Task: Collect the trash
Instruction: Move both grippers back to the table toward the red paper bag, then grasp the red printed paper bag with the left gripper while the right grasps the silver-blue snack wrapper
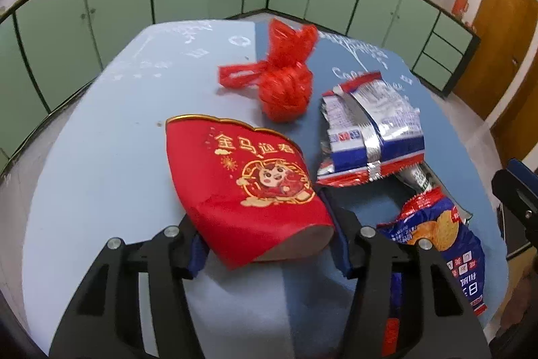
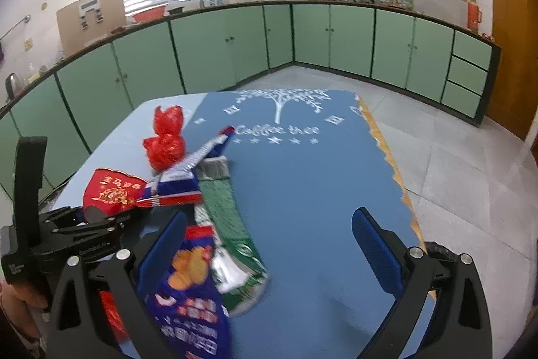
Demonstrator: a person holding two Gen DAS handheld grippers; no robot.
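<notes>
Red paper cup (image 1: 245, 187): lying on its side, base end between the half-closed left gripper (image 1: 265, 244) pads, long axis pointing away; right gripper (image 2: 269, 254) wide open, empty.

The blue table mat (image 2: 302, 177) carries the words "Coffee tree" in white script, printed under a white tree drawing and above a row of small stars; in the left wrist view only the start, "Co", shows. The red paper cup sleeve (image 1: 248, 187) bears four gold Chinese characters, 金马迎春, above a cartoon horse emblem. The blue chip bag (image 2: 188, 301) has large white Chinese lettering, too blurred and cut off to read. The silver snack wrapper (image 1: 370, 130) has fine print too small to make out.
</notes>
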